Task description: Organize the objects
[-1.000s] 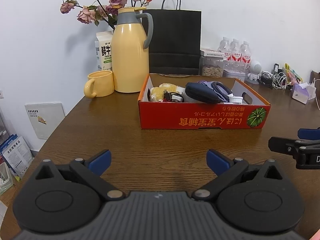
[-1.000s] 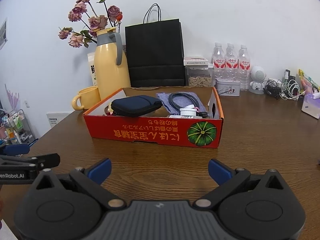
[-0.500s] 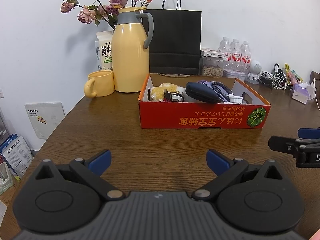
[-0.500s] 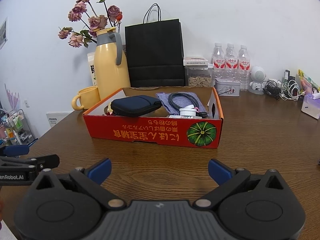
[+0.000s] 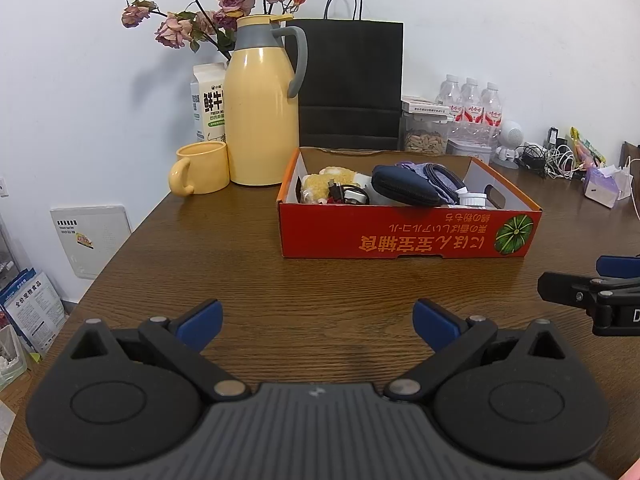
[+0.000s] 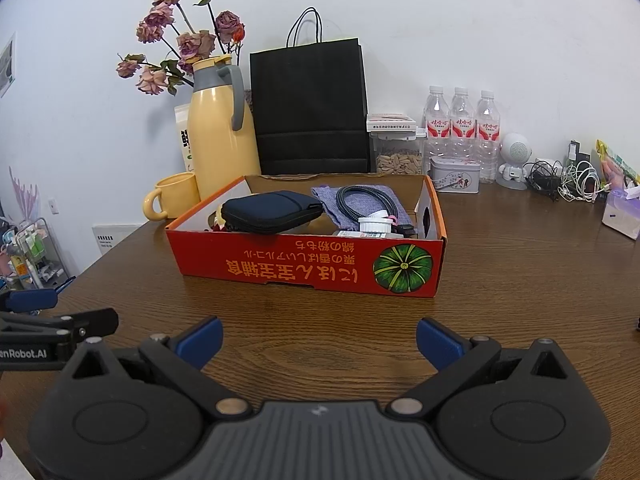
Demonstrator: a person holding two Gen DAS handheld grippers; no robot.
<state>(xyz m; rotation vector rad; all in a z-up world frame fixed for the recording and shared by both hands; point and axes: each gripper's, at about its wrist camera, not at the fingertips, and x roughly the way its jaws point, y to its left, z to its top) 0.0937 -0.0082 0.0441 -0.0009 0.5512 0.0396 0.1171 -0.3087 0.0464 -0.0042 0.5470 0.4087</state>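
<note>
A red cardboard box [image 5: 404, 234] [image 6: 304, 268] with a pumpkin print stands on the brown wooden table. Inside lie a dark blue zip pouch [image 5: 404, 190] [image 6: 272, 212], a coiled black cable [image 6: 362, 202] on a purple cloth, a white jar lid [image 6: 376, 224] and a yellow plush item [image 5: 328, 184]. My left gripper [image 5: 318, 322] is open and empty, low over the table in front of the box. My right gripper [image 6: 320, 340] is open and empty, also short of the box. Each gripper shows at the edge of the other's view.
Behind the box stand a yellow thermos jug [image 5: 262, 120], a yellow mug [image 5: 202, 168], a milk carton [image 5: 208, 106], dried roses, a black paper bag [image 5: 352, 84], a seed jar, water bottles [image 6: 460, 128], a tin [image 6: 456, 174], cables [image 6: 564, 180] and a tissue pack [image 5: 604, 188].
</note>
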